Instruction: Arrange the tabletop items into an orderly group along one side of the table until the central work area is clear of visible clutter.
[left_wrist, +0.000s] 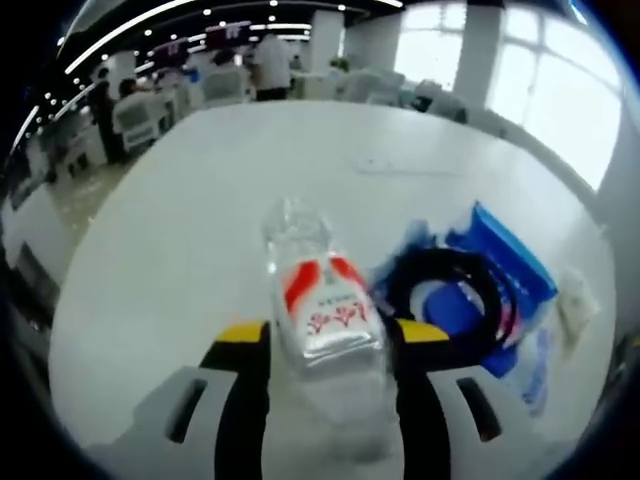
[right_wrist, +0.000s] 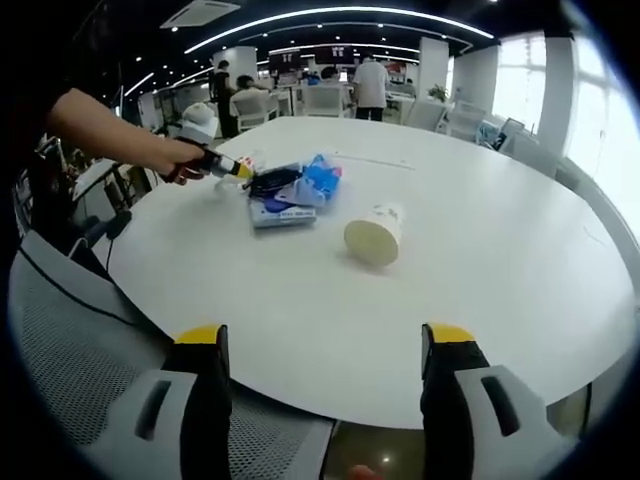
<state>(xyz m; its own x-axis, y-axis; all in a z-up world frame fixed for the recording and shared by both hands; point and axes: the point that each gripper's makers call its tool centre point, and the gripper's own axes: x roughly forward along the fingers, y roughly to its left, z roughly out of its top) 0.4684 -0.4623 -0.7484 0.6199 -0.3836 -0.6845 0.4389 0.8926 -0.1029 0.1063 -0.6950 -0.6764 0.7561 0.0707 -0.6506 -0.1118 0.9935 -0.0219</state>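
Left gripper (left_wrist: 327, 345): yellow-tipped black jaws closed in on a clear plastic water bottle with a red-and-white label (left_wrist: 322, 300), one jaw against each side. Bottle lies lengthwise between them, its far end pointing away across the round white surface (left_wrist: 180, 240).

Just right of the bottle: a coiled black cable (left_wrist: 450, 290) on top of a blue plastic package (left_wrist: 500, 265), the coil close by the right-hand jaw. A small pale packet (left_wrist: 578, 300) sits further right, near the edge.

Right gripper (right_wrist: 325, 345): jaws spread wide, nothing between them, hanging over the near rim of the surface, above a grey mesh chair back (right_wrist: 70, 360).

Well ahead of them, a cream paper cup (right_wrist: 375, 235) lies on its side, mouth toward the camera, alone in the middle area. Beyond it, at the far-left edge, the blue package, cable and bottle cluster together; a person's hand (right_wrist: 185, 160) reaches in there holding the left gripper at the cluster.

Background: open office, desks, people seated and standing, bright windows
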